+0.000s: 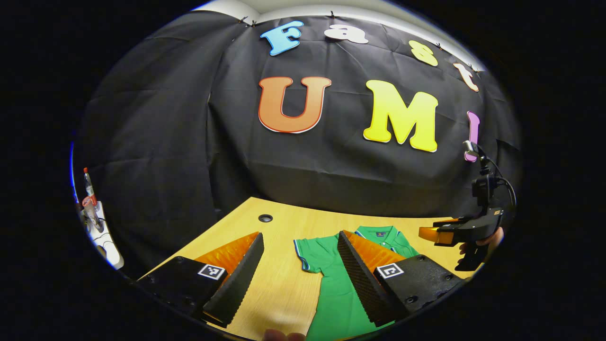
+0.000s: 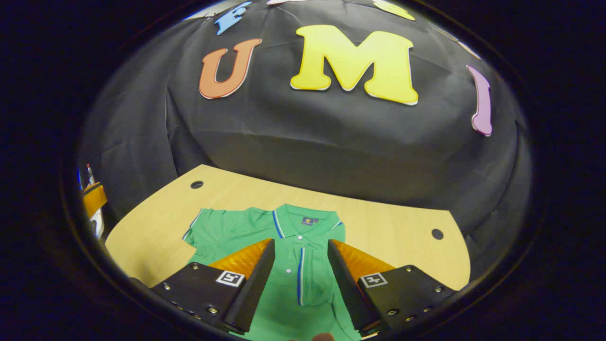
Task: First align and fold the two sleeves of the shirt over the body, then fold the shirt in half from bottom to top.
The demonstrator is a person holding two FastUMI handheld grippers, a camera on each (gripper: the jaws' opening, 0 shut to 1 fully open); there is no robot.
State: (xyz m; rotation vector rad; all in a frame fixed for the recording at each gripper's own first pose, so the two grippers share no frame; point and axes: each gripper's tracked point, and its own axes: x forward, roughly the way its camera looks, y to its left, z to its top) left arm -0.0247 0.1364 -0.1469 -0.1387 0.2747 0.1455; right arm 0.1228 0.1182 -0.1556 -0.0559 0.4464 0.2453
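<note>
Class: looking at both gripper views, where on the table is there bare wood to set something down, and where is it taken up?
Bare table lies right of the green shirt toward the hole, behind the collar along the black cloth, and left of the sleeve toward the other hole. The shirt covers the near middle.

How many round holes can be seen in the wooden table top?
2. One hole is near the table's far left corner, beyond the shirt's sleeve; the other hole is near the right edge. More may be hidden under the shirt.
</note>
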